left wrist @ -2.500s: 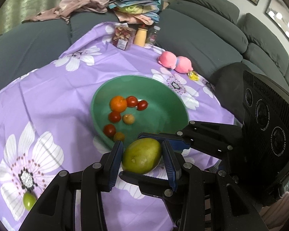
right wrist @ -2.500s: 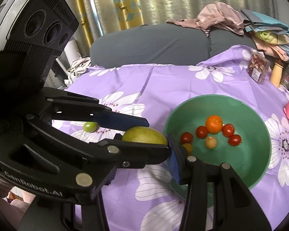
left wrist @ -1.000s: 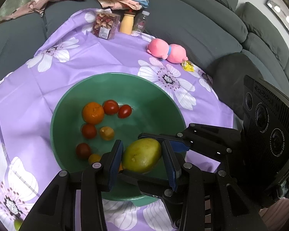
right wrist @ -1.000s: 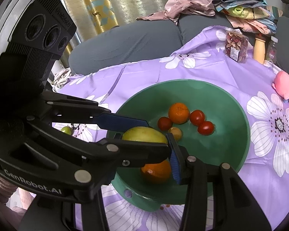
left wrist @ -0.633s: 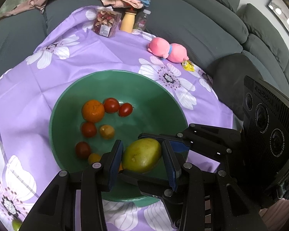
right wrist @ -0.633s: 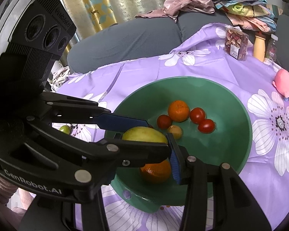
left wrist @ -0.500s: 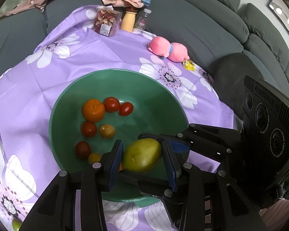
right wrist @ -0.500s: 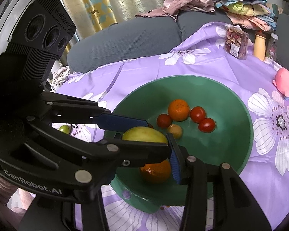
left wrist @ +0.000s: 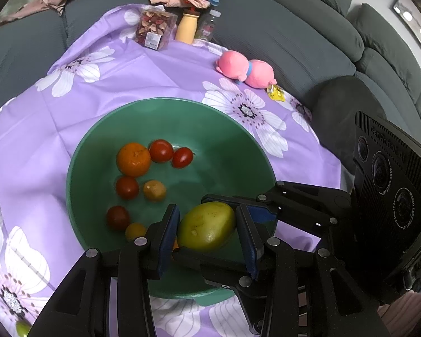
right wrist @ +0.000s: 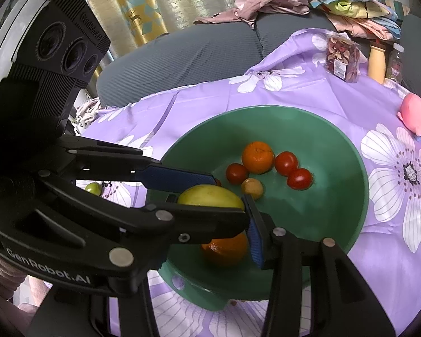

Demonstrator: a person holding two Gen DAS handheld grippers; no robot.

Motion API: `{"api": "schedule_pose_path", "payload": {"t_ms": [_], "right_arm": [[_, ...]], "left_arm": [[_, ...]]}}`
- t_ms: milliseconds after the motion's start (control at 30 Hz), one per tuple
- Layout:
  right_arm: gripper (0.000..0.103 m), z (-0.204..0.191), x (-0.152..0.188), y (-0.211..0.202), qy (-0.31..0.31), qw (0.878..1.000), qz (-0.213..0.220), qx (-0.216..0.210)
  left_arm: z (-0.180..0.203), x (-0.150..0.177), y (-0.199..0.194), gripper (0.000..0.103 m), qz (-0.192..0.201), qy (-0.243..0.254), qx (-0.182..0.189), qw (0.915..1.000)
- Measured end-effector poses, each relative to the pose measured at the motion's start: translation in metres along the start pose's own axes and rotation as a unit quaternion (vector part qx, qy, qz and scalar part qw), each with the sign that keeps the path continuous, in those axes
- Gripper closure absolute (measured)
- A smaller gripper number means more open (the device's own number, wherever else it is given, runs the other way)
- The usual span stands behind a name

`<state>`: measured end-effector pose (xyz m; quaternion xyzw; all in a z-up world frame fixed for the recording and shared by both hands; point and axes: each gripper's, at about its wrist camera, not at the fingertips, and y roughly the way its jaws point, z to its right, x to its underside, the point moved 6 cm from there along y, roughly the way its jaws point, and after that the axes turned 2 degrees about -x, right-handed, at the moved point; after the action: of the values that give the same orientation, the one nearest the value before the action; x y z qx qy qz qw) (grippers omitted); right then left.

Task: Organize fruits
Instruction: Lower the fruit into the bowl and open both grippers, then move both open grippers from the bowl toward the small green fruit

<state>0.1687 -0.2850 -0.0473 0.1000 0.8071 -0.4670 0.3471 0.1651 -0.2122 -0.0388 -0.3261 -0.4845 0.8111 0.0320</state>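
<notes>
Mango (left wrist: 206,226) sits clamped between the blue pads of your left gripper (left wrist: 207,230), held over the near side of the green bowl (left wrist: 238,151) in the left wrist view. From this same view your right gripper (left wrist: 252,213) comes in from the right, and one of its blue pads lies against the far end of the fruit, so both tools pinch the same mango crosswise. Down in the bowl lie an orange (left wrist: 133,159), two red tomatoes (left wrist: 161,150) beside it, further small red and yellowish fruits toward the left wall, and a sliver of orange peeking out under your left finger. The bowl rests on a purple flowered cloth (left wrist: 42,129), with a pink plush toy (left wrist: 244,68) and a snack packet (left wrist: 153,29) farther back. In the right wrist view you look past your left gripper (right wrist: 199,193), which crosses the frame from the left; the mango (right wrist: 210,196) is gripped between its upper blue pad and lower black finger, with your own right pad touching its right end. A second orange (right wrist: 224,250) lies in the bowl (right wrist: 336,146) directly beneath. One small green fruit (right wrist: 93,188) remains on the cloth, outside the bowl at the left.
</notes>
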Motion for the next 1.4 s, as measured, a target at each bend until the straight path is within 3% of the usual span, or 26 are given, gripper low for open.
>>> {"api": "schedule_pose_path", "payload": {"t_ms": [500, 800, 1033, 1100, 1400], "right_arm": [[0.055, 0.001, 0.002, 0.001, 0.007, 1.000, -0.005, 0.014], [0.043, 0.004, 0.001, -0.008, 0.020, 0.999, 0.006, 0.027], [0.031, 0.000, 0.006, -0.018, 0.016, 0.999, 0.013, 0.043], [0.026, -0.001, 0.008, -0.020, 0.019, 0.999, 0.015, 0.044], [0.017, -0.013, 0.013, -0.030, 0.024, 0.999, 0.017, 0.045]], "left_arm": [[-0.004, 0.001, 0.002, 0.061, -0.002, -0.008, -0.012, 0.9999], [-0.011, 0.002, -0.014, 0.026, 0.015, -0.023, -0.037, 0.9989], [-0.021, 0.007, -0.039, 0.015, 0.040, -0.041, -0.057, 0.9967], [-0.025, 0.012, -0.046, 0.005, 0.048, -0.045, -0.066, 0.9957], [-0.044, 0.037, -0.077, 0.005, 0.069, -0.089, -0.087, 0.9899]]}}
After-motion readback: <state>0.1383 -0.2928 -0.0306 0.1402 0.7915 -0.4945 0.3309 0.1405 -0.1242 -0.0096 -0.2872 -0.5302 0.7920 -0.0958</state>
